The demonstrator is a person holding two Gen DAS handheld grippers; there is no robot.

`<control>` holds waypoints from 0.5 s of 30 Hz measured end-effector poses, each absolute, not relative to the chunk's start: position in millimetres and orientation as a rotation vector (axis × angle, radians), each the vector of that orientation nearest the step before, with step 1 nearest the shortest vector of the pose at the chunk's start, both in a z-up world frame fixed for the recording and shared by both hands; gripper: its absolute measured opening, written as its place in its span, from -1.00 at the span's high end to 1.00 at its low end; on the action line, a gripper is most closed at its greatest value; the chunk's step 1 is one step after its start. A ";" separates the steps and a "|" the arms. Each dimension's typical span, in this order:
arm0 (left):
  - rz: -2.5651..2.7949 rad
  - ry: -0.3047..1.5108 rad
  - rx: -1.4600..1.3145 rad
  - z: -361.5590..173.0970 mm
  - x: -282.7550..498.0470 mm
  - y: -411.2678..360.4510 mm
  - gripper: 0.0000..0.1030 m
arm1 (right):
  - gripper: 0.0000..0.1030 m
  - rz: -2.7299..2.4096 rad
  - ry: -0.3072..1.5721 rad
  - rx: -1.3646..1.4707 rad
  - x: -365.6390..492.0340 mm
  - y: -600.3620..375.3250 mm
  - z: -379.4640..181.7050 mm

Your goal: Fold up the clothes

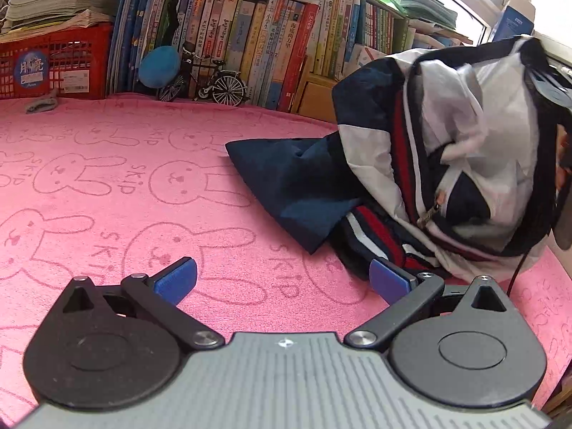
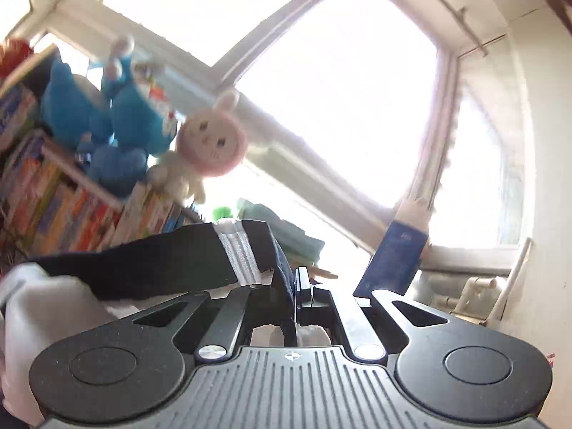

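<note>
- The left claw (image 1: pixel 282 280) hovers low over a pink towel (image 1: pixel 107 193) printed with rabbit outlines, its jaws spread wide and empty; the blue pads (image 1: pixel 177 280) show at both tips.
- A jacket (image 1: pixel 447 164) in navy, white and red lies ahead and to the right of the left claw, partly lifted off the towel.
- The jacket's upper part is raised in a bunched heap with the white lining facing out, while a navy sleeve (image 1: pixel 296 186) lies flat on the towel, pointing left.
- A striped cuff or hem in red, white and navy rests just beside the left claw's right pad; whether they touch cannot be told.
- A metal zipper pull (image 1: pixel 430 212) hangs near the middle of the raised fabric.
- The right claw (image 2: pixel 293 293) is closed tight on a thin fold of dark navy jacket fabric (image 2: pixel 282 279) and points upward toward a bright window (image 2: pixel 321 89).
- In the right wrist view, a dark band of the jacket with a white zipper strip (image 2: pixel 237 250) stretches to the left from the pinched spot, and white lining hangs at the lower left.
- Behind the towel stands a row of upright books (image 1: pixel 271 46), with a small model bicycle (image 1: pixel 207 82) and a blue plush ball (image 1: pixel 159 66) in front of them.
- A red plastic crate (image 1: pixel 53 64) with stacked papers on top sits at the far left.
- Plush toys sit on top of the books: blue ones (image 2: pixel 107 125) and a white rabbit with a pink hood (image 2: pixel 207 146), blurred in the right wrist view.
- A blue and white carton (image 2: pixel 397 250) stands by the window sill.
</note>
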State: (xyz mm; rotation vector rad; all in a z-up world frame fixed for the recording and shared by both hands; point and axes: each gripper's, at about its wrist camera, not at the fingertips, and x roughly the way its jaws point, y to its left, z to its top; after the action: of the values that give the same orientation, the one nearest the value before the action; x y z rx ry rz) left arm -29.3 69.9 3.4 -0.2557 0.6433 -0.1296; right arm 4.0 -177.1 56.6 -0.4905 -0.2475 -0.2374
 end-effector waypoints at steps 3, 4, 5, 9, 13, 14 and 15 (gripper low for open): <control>-0.174 0.580 -0.256 20.4 -28.9 62.0 -1.00 | 0.87 -0.177 -0.308 -0.481 -39.3 -184.6 56.1; -0.191 0.555 -0.251 26.8 -28.3 57.9 -1.00 | 0.87 -0.157 -0.329 -0.478 -53.7 -187.1 56.0; -0.208 0.532 -0.241 32.5 -27.4 52.2 -1.00 | 0.87 -0.137 -0.349 -0.475 -68.1 -189.6 55.8; -0.265 0.455 -0.178 48.6 -23.7 22.3 -1.00 | 0.86 -0.063 -0.415 -0.460 -121.8 -199.4 54.6; -0.272 0.361 -0.081 52.2 -23.2 -10.7 -1.00 | 0.86 -0.052 -0.394 -0.460 -137.3 -203.7 46.6; -0.251 0.333 -0.064 52.4 -21.0 -15.5 -1.00 | 0.86 -0.053 -0.389 -0.462 -139.4 -204.2 44.1; -0.225 0.310 -0.055 54.0 -17.5 -19.0 -1.00 | 0.85 -0.054 -0.385 -0.464 -141.4 -204.7 41.7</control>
State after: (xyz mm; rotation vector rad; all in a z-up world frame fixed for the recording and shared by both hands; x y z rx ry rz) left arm -17.5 -19.0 54.0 -0.0550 0.3099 -0.2251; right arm -141.4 -204.7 41.7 -0.4644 -0.3848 -0.0542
